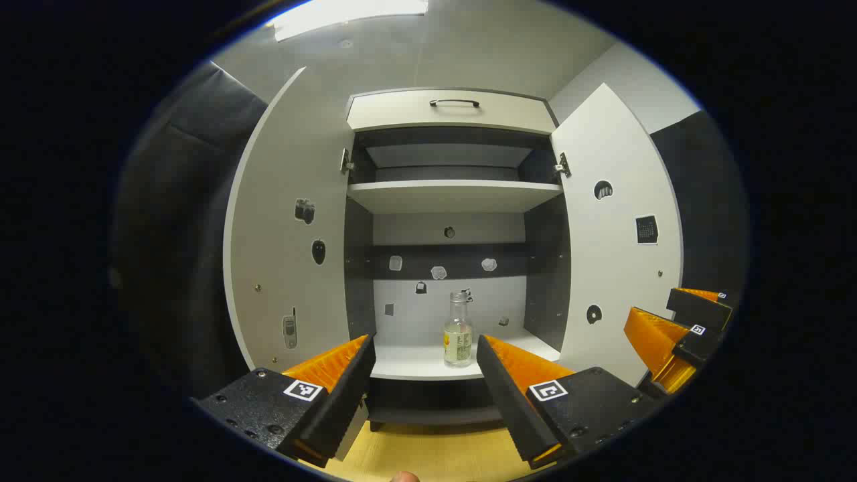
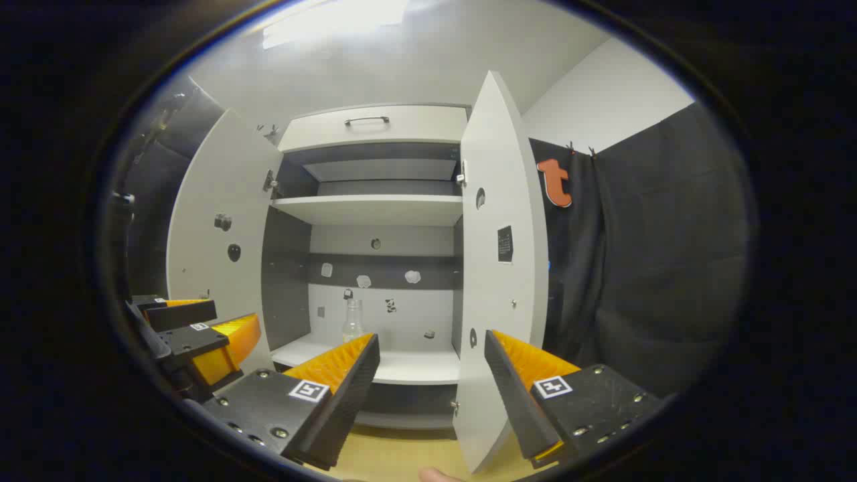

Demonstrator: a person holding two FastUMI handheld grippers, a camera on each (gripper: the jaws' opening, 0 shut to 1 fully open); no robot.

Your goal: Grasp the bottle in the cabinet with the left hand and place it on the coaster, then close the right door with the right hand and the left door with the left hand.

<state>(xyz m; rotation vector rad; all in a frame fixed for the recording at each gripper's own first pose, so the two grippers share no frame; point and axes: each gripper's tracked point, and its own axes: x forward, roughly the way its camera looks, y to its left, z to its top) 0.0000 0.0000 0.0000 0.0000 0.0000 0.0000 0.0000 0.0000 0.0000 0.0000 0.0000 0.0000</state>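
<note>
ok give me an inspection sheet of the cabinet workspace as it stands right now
surface: wooden floor in front of the cabinet; white lower shelf carries the bottle.
job's things: clear bottle upright on the lower shelf, untouched; left door and right door both swung open; coaster: nothing seen.
clutter: small stickers on the doors and back panel; upper shelf bare.
grippers: left gripper open, short of the shelf, bottle framed between its fingers; right gripper open, facing the right door's edge.
cables: nothing seen.
surroundings: black cloth booth wall, white wall, ceiling light.
</note>
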